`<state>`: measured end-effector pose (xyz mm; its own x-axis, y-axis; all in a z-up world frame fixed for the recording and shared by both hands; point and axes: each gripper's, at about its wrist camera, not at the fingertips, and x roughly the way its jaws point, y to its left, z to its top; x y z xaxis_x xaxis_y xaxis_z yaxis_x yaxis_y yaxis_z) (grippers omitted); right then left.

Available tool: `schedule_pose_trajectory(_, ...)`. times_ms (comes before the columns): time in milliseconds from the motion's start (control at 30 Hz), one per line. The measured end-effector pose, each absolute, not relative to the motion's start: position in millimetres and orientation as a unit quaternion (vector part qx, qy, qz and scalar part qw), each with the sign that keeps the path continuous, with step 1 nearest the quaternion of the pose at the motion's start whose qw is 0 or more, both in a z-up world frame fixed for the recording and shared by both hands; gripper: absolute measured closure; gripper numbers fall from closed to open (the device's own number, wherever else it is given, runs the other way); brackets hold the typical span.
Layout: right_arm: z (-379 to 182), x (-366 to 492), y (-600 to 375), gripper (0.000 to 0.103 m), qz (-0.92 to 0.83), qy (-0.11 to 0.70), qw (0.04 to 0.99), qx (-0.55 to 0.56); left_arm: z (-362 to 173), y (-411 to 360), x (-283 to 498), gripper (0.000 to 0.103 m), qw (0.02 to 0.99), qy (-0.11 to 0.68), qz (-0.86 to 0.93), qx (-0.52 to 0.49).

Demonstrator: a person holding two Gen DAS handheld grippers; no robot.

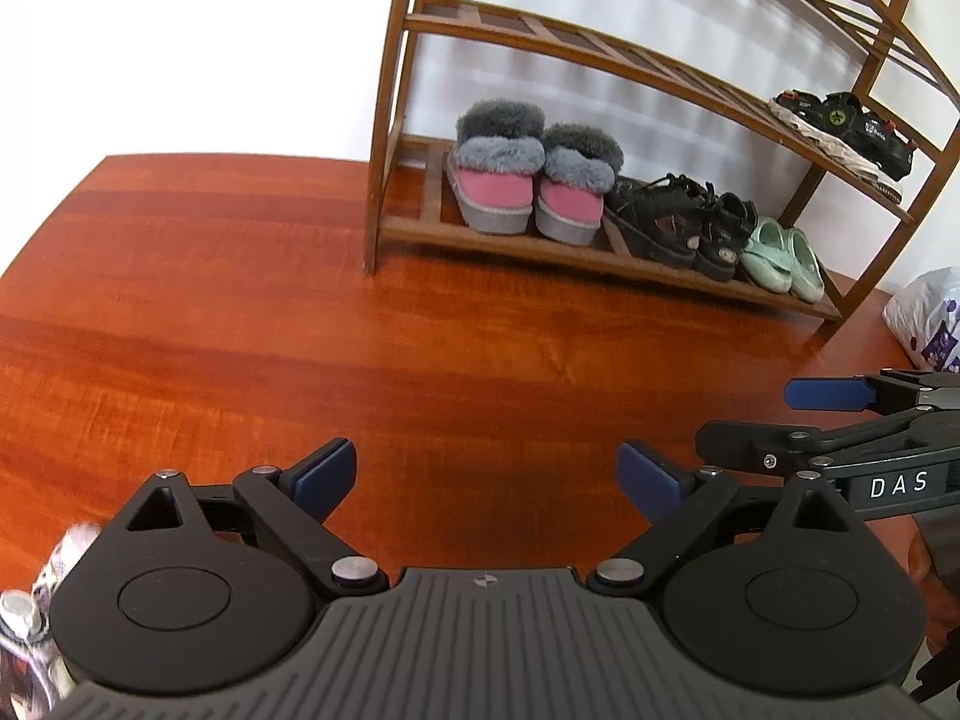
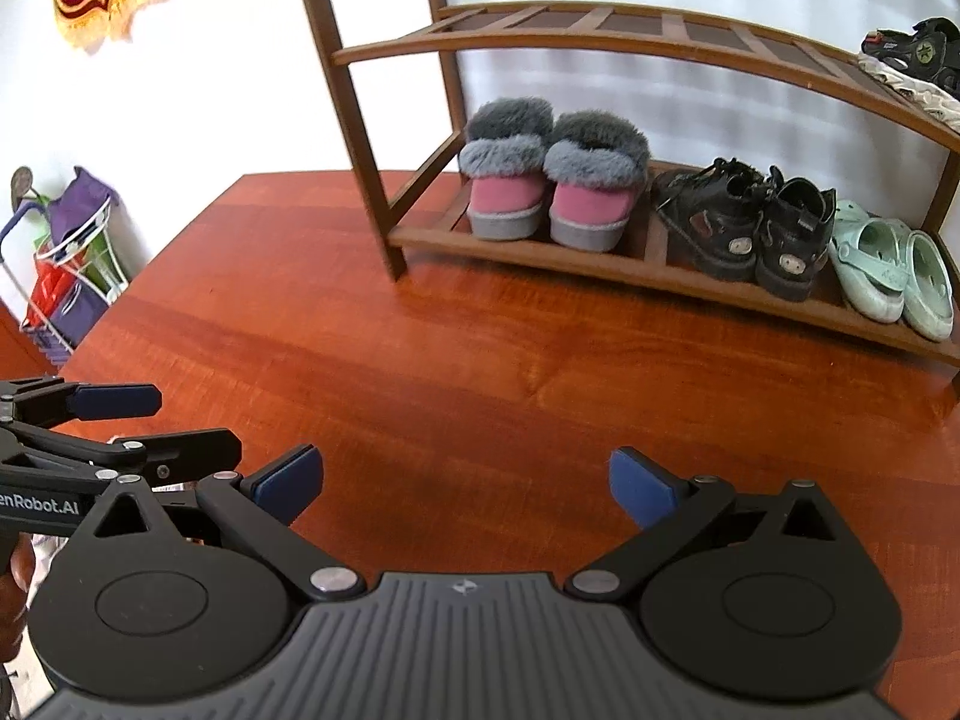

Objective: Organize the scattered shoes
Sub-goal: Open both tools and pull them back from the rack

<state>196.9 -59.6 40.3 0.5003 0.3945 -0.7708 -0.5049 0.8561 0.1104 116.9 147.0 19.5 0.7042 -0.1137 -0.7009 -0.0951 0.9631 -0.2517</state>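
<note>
Both hand-held grippers, left (image 1: 486, 471) and right (image 2: 465, 483), were seen spread wide and empty over the red-brown wooden floor (image 1: 252, 324). On the brown slatted wooden rack (image 2: 540, 252), bottom shelf, pink fur-cuffed slippers (image 2: 552, 198), black lace-up shoes (image 2: 744, 228) and mint clogs (image 2: 894, 270) were lined up. The slippers were judged soft and light, best pinched at the heel.

We hold our left gripper (image 1: 486, 471) and right gripper (image 2: 465, 480) side by side, angled downward, jaws spread wide and empty.
</note>
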Motion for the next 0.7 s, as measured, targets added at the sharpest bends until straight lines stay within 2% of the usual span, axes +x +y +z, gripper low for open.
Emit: schedule_pose_trajectory(700,34.6,141.0,-16.2,0.001,0.241,0.429,0.868,-0.061,23.3,206.2,53.4,0.007,0.915,0.389,-0.016,-0.106)
